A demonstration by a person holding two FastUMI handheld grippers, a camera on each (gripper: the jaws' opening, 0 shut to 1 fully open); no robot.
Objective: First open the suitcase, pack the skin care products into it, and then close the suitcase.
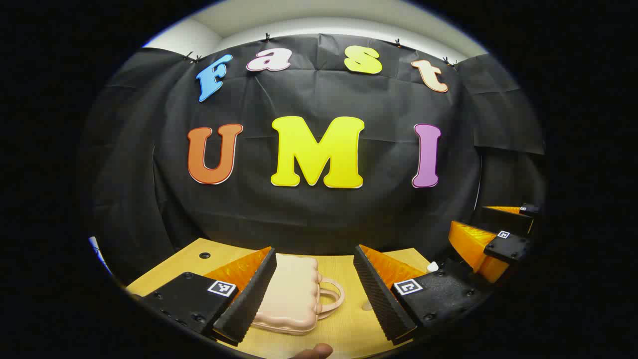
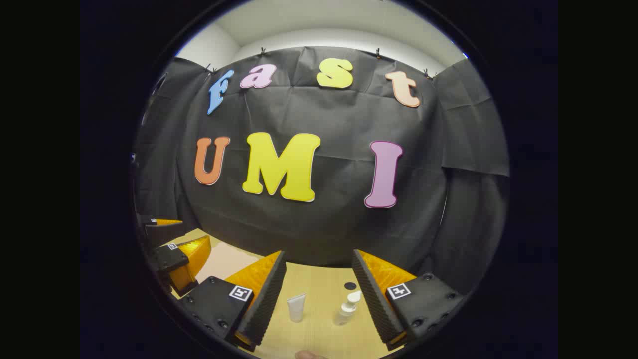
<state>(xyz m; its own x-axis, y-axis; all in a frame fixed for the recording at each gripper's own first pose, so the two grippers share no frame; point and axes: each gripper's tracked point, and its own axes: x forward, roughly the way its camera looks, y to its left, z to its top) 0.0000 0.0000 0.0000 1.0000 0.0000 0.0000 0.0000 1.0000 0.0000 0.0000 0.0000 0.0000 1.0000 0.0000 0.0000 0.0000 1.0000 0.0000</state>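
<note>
My left gripper [image 1: 315, 289] hangs above the light wooden tabletop [image 1: 349, 329], its fingers spread wide and holding nothing. Between them lies the small pale-pink ribbed plastic suitcase [image 1: 291, 294], closed and flat, its loop handle turned toward my right finger. My right gripper [image 2: 319, 294] is likewise wide open and empty over the tabletop. Ahead between its fingers stand a small white squeeze tube [image 2: 296, 306] and, just beside it, a clear pump bottle with a white top [image 2: 347, 309], both upright and apart from each other. A dark round hole [image 2: 350, 285] sits in the tabletop behind the bottle.
</note>
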